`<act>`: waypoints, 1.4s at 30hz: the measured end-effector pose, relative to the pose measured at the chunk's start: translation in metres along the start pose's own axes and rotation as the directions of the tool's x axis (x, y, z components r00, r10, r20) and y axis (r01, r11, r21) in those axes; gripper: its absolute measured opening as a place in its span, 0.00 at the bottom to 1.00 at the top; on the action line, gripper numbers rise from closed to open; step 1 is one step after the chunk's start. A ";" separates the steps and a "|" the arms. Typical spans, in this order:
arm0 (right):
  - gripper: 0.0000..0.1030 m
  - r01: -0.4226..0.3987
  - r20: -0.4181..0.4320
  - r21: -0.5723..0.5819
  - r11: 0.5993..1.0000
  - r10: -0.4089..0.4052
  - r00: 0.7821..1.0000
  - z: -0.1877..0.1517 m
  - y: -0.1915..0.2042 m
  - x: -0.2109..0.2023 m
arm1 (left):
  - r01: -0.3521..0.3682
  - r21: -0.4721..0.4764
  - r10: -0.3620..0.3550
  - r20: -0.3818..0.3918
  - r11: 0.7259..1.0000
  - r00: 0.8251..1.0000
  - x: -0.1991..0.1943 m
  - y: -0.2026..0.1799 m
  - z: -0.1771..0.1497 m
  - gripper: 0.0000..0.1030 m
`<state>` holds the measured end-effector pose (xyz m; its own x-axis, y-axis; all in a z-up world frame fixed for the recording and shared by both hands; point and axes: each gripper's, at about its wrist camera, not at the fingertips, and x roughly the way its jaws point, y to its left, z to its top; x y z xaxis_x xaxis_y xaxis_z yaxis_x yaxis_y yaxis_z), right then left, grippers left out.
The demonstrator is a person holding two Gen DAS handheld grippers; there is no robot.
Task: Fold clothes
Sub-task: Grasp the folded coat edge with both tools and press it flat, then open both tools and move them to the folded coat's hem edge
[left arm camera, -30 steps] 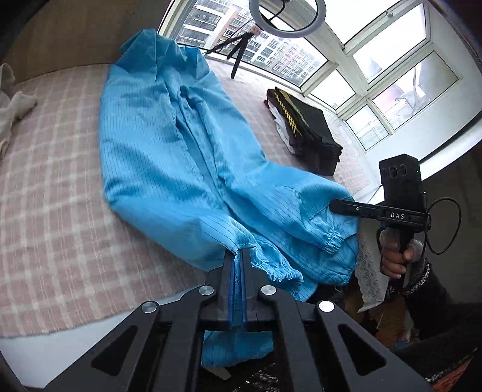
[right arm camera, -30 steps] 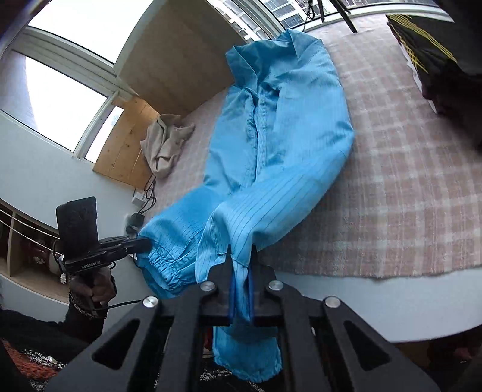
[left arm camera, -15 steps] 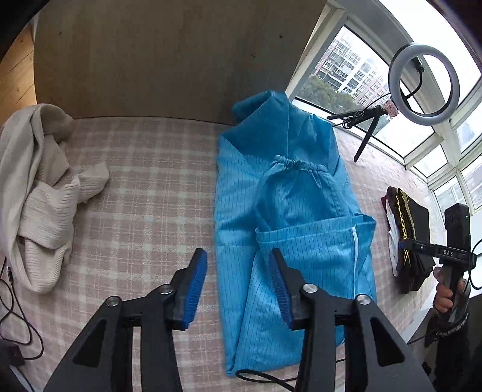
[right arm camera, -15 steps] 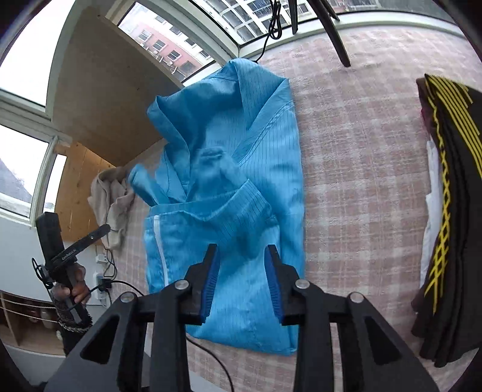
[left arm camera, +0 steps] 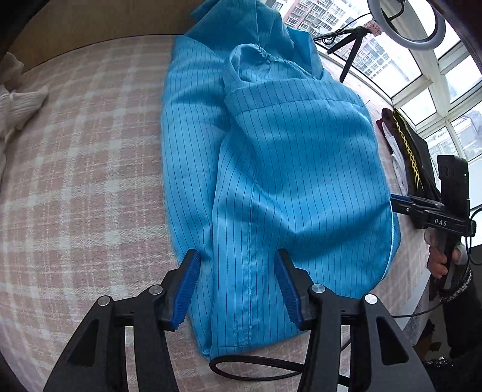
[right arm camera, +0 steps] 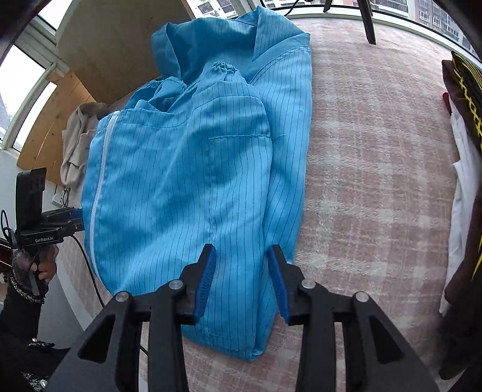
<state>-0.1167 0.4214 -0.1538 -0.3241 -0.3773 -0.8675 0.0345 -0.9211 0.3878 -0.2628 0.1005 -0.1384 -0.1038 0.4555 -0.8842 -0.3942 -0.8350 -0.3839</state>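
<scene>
Blue striped garment (left arm camera: 286,181) lies folded lengthwise mid-bed (left arm camera: 75,181), collar at 12 o'clock. Left claw (left arm camera: 236,286) and right claw (right arm camera: 241,277) both wide open, holding nothing, straddling the 6 o'clock hem. Step: regrasp. Next likely pinch hem, fold toward collar.

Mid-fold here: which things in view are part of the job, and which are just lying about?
Job:
blue striped garment, folded over on the plaid cover
left gripper, open over it
right gripper, open over it

Lying about:
beige garment
black and yellow clothes pile
ring light
black cable
</scene>
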 end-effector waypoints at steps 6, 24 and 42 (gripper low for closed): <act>0.35 -0.053 0.027 0.058 0.997 0.051 0.998 -0.002 -0.010 -0.002 | 0.056 -0.023 -0.056 0.038 0.998 0.998 -0.006 0.004 -0.001 0.18; 0.06 0.027 0.020 -0.071 0.997 -0.026 0.999 0.004 0.010 -0.003 | -0.061 0.110 0.053 0.075 0.992 0.996 -0.024 -0.026 0.002 0.04; 0.51 0.182 0.154 -0.070 0.981 -0.170 0.973 0.007 -0.003 -0.044 | -0.157 0.116 0.139 0.152 0.981 0.979 -0.039 -0.024 0.012 0.48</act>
<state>-0.1090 0.4410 -0.1145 -0.4670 -0.1963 -0.8622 0.0408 -0.9788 0.2008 -0.2599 0.1063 -0.0917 -0.2949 0.3768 -0.8781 -0.4759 -0.8548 -0.2069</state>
